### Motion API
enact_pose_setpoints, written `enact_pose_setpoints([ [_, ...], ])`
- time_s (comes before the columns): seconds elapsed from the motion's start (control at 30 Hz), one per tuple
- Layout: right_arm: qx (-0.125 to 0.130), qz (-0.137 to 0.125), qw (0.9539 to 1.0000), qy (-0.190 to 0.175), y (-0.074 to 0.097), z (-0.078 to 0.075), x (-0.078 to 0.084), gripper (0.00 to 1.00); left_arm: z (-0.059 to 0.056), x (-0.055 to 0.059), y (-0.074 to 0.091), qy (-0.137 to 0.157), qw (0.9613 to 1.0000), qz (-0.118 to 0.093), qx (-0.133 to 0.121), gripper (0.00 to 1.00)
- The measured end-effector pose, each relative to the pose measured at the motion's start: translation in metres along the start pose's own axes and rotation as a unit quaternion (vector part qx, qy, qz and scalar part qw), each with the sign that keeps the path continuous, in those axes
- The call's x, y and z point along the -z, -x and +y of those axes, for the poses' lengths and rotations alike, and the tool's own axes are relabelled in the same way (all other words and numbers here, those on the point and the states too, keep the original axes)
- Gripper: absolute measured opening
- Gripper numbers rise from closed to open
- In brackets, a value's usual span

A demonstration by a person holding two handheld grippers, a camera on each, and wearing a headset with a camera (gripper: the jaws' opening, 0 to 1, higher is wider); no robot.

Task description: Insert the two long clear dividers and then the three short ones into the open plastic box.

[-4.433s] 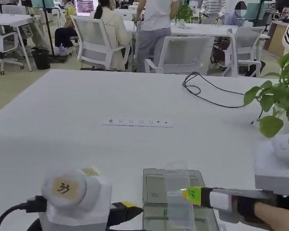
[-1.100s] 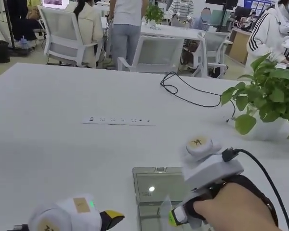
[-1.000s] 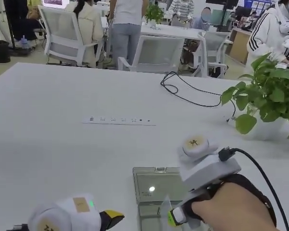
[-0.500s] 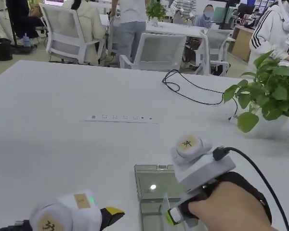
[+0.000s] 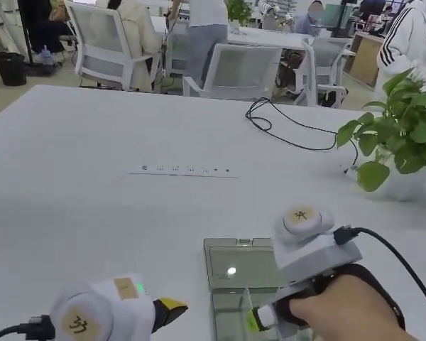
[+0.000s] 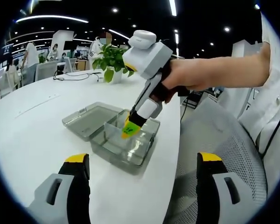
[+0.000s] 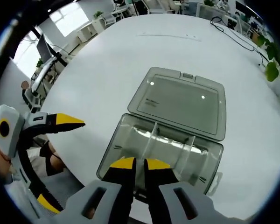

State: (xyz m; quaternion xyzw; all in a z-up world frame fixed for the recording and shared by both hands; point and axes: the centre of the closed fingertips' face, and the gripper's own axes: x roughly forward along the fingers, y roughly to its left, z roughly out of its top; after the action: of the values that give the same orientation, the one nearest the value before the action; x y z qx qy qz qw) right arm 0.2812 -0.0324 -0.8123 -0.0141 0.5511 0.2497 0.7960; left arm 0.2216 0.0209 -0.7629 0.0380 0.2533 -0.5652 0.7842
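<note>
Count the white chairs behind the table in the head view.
3: the left chair, beside a seated person; the middle chair, nearest the table; the right chair, by the far desk. Others may be hidden behind people.

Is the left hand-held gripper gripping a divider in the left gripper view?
No, the left hand-held gripper has its jaws wide apart with nothing between them, short of the plastic box.

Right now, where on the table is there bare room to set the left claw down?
Bare table left of the box, and between box and socket strip. Crowded: the box itself, where the right claw holds a divider, and the right side with cable and plant.
</note>
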Motion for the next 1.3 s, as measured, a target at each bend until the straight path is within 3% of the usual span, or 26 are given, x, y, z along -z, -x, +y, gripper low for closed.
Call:
enact_pose_setpoints([
  [0.53, -0.034, -0.019, 0.999, -0.021, -0.002, 0.001, 0.001, 0.1, 0.0, -0.001, 0.002, 0.001, 1.0, 0.004, -0.007, 0.97],
  [0.9, -0.071, -0.07, 0.9949, -0.017, 0.023, -0.002, -0.013, 0.14, 0.001, -0.005, 0.007, 0.004, 0.9998, 0.005, -0.021, 0.97],
  [1.13, -0.087, -0.104, 0.9907, 0.017, 0.044, -0.006, -0.018, 0.18, -0.002, -0.01, 0.008, 0.006, 0.9994, 0.005, -0.033, 0.97],
  [1.3, -0.102, -0.13, 0.9852, 0.045, 0.061, -0.007, -0.023, 0.21, -0.002, -0.014, 0.011, 0.01, 0.9989, 0.004, -0.047, 0.97],
])
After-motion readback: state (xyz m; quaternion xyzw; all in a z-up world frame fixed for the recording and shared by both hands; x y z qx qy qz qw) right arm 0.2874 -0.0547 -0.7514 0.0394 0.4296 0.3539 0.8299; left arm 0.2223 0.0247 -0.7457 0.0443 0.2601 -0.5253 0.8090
